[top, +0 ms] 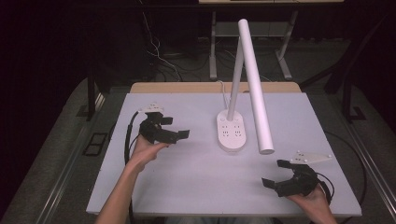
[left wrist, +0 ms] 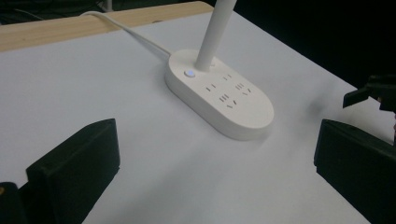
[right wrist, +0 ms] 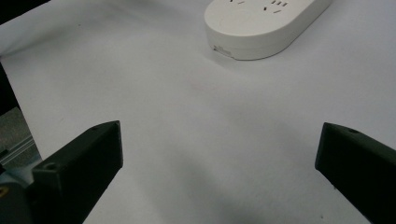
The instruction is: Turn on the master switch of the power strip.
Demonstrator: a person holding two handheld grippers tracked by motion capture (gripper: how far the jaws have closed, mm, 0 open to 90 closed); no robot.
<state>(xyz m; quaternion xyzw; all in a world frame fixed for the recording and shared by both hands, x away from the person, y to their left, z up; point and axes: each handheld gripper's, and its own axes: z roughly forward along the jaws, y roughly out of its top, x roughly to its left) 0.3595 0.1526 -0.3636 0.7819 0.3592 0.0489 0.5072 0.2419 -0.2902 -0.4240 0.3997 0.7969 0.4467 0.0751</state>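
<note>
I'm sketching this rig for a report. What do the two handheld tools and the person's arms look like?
Both are black, angular tools with two blocky, flat-faced jaws. The left tool has a black cable looping from its rear and a pale three-cornered plate on top. The right tool carries a similar pale plate, with a black cable behind the hand. The forearms are bare, with no sleeves in view.

Desk lamp (top: 232, 133) stands on the worktop (top: 187, 177), near its middle and somewhat toward the far edge; its base (left wrist: 219, 95) carries sockets on top, and its stem (top: 236, 79) rises from the far end of that base. The lamp head (top: 255, 88) slants down over the worktop to the right of the base. The power cord (left wrist: 135, 39) runs from the base to the far edge. Left tongs (top: 180, 132) — left of the base; right tongs (top: 275, 173) — near the front right corner, well apart from the base.
</note>
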